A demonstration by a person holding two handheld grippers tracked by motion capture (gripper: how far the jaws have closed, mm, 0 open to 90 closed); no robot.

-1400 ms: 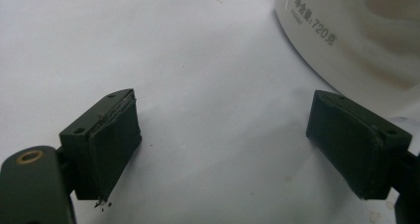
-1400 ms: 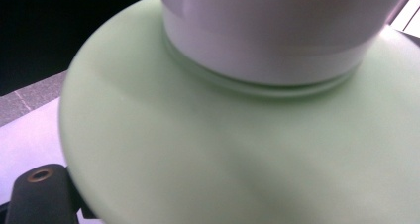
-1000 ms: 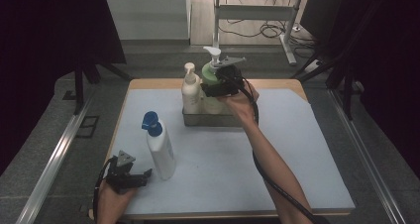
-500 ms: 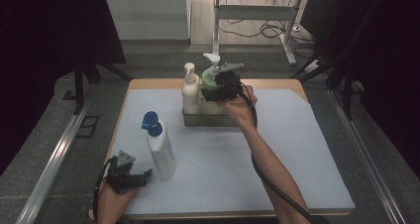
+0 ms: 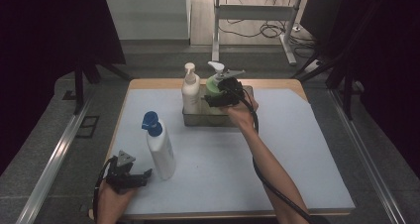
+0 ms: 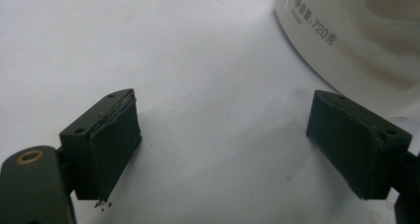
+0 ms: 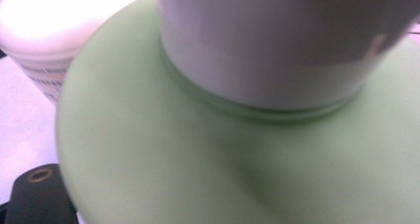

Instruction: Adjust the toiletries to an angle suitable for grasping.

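A green pump bottle (image 5: 214, 85) with a white pump head stands in a clear bin (image 5: 194, 120) at the table's back, beside a white pump bottle (image 5: 190, 90). My right gripper (image 5: 222, 93) is shut on the green bottle from the right. In the right gripper view the bottle's green shoulder (image 7: 198, 159) and white collar (image 7: 277, 45) sit very close and hide the jaws. A tall white bottle with a blue cap (image 5: 159, 148) stands at the front left. My left gripper (image 5: 132, 176) rests open on the mat just left of it, and the bottle's base (image 6: 356, 35) lies beyond its empty jaws (image 6: 223, 117).
A pale blue mat (image 5: 297, 149) covers the wooden table. The white pump bottle (image 7: 39, 30) stands close behind the green one. Dark curtains, a metal rail (image 5: 54, 159) and floor cables surround the table.
The right gripper has lowered the green pump bottle slightly, down toward the bin. The left gripper and the blue-capped bottle have stayed put.
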